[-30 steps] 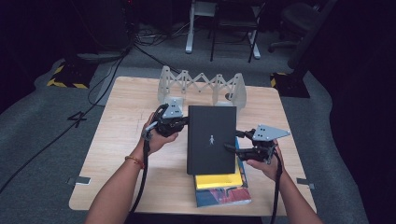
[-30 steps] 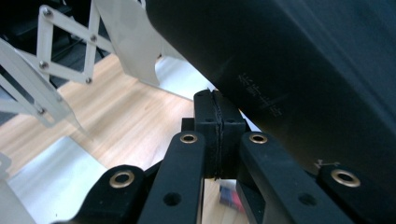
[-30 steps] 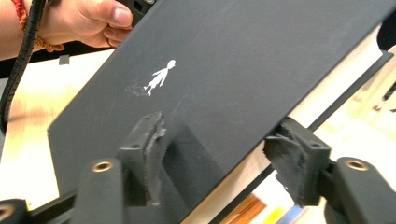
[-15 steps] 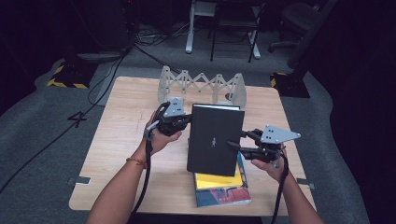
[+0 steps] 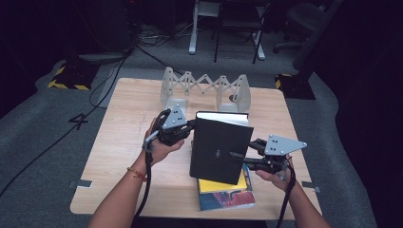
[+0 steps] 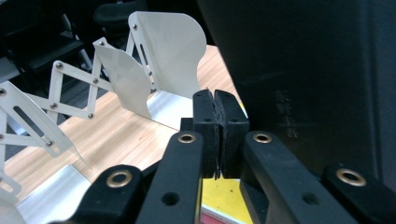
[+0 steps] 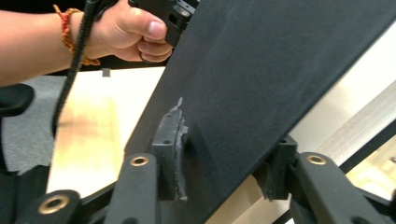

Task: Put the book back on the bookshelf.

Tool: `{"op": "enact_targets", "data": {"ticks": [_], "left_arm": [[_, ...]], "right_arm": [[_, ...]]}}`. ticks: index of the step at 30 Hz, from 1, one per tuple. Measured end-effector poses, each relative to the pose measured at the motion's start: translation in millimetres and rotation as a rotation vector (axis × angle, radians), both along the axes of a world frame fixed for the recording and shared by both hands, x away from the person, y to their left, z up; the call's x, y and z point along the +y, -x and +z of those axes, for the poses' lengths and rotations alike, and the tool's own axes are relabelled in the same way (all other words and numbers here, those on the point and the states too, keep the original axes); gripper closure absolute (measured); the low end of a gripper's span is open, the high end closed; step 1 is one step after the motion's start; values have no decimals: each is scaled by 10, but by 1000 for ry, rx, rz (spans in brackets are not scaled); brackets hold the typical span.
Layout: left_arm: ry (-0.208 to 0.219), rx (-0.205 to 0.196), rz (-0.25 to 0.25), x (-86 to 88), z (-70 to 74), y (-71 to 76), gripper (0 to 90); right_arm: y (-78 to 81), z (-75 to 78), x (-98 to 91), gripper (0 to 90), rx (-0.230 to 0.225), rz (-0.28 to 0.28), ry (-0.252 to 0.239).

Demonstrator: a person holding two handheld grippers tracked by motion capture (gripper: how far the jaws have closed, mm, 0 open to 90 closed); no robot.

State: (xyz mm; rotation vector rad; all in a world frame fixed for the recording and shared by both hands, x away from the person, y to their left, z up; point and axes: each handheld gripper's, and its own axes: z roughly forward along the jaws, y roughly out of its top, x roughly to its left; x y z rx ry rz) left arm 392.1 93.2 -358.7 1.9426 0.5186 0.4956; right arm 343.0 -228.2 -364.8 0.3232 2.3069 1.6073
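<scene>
Black book (image 5: pixel 219 149) is held off the table (image 5: pixel 123 137) between the two grippers, tilted, above a yellow book (image 5: pixel 223 184) that lies flat beneath it. Nearest to the person, the right gripper (image 5: pixel 240 159) straddles the book's right edge; in the right gripper view one pad (image 7: pixel 169 140) presses on the cover, the other jaw sits behind the page block, and the jaws have just been closing on it. Opposite it, the left gripper (image 5: pixel 190 127) is clamped shut; the left gripper view shows its pads meeting with only a thin sliver between them, probably the cover's edge. Beyond both grippers stands the white folding rack (image 5: pixel 205 89). For a sound lift, the right grip should bear the weight, since the left pinch is shallow. Both hands should rise together and keep the book clear of the yellow one, bringing it upright before it approaches the rack.
</scene>
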Motion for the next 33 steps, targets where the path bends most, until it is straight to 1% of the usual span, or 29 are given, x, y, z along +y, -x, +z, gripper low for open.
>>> {"op": "enact_targets", "data": {"ticks": [2, 4, 5, 6, 7, 8, 9, 10, 11, 12, 14, 16, 18, 21, 24, 26, 29, 31, 33], "left_arm": [[5, -4, -3, 12, 10, 36, 861], [10, -6, -2, 25, 13, 58, 834], [13, -15, 6, 34, 13, 96, 812], [13, -15, 6, 34, 13, 96, 796], [8, -23, 19, 38, 9, 136, 777], [8, -23, 19, 38, 9, 136, 755], [3, -30, 25, 42, 4, 153, 755], [0, -22, 28, 42, -6, 169, 738], [-9, -24, 28, 45, -18, 180, 707], [-19, -19, 31, 52, -50, 206, 694], [-17, -18, 30, 57, -74, 224, 685], [-13, -4, 24, 73, -110, 249, 666], [-30, 0, 22, 85, -148, 274, 654], [-40, 18, 14, 106, -221, 330, 635], [-52, 23, 5, 132, -266, 379, 608], [-55, 39, 0, 151, -301, 418, 593], [-72, 59, 2, 185, -363, 467, 560], [-98, 69, 1, 204, -407, 498, 533], [-111, 82, -1, 229, -449, 528, 499]], "right_arm": [[17, -3, -7, 627, -1, 7, -4], [62, -1, -15, 646, -6, 22, -7], [101, 2, -14, 658, -11, 28, -4], [121, 3, -13, 664, -15, 34, -4], [138, 4, -13, 668, -19, 36, -1], [138, 4, -13, 668, -19, 36, -1], [152, 3, -14, 671, -21, 37, 0], [162, 0, -17, 673, -21, 37, 0], [167, -14, -27, 674, -20, 37, -2], [170, -22, -35, 677, -18, 37, -3], [174, -30, -39, 679, -19, 39, -6], [198, -32, -39, 683, -24, 43, -2], [211, -31, -39, 684, -29, 44, 5], [222, -42, -44, 684, -30, 39, 5], [238, -51, -49, 684, -32, 35, 8], [243, -53, -51, 685, -32, 35, 12], [256, -57, -52, 685, -34, 32, 12], [258, -57, -52, 685, -34, 31, 12], [255, -61, -53, 684, -33, 30, 9]]}}
